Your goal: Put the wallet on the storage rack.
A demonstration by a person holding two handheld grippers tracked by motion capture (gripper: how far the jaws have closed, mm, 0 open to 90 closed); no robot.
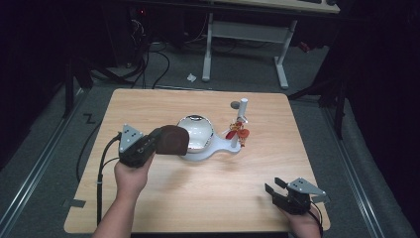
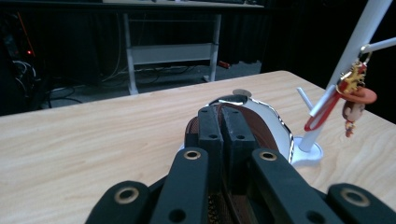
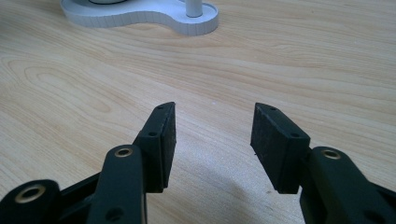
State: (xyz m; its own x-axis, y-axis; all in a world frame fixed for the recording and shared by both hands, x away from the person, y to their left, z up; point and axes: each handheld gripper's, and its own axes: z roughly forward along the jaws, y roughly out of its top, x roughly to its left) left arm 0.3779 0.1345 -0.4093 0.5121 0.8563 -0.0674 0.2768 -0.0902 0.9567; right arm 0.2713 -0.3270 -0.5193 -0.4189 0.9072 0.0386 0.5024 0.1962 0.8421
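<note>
L gripper (image 1: 157,144): black body, grey tri plate, black cable | R gripper (image 1: 275,186): same | brass-ringed screw holes

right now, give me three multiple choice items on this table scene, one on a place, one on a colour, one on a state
1. Where does the brown pad held by the left claw sit?
A. beside the white dish, at its left edge
B. at the table's far right corner
C. hanging on the post

2. What colour is the stand with the upright post?
A. black
B. white
C. green

3. How does the right claw stand?
A. shut on a red charm
B. shut on the dish
C. open with nothing between its pads

Answers:
1. A, the high view shows the pad against the dish's left side.
2. B, base and post are white in the high view and the left gripper view.
3. C, the right gripper view shows its pads apart over the bare wooden table.
</note>
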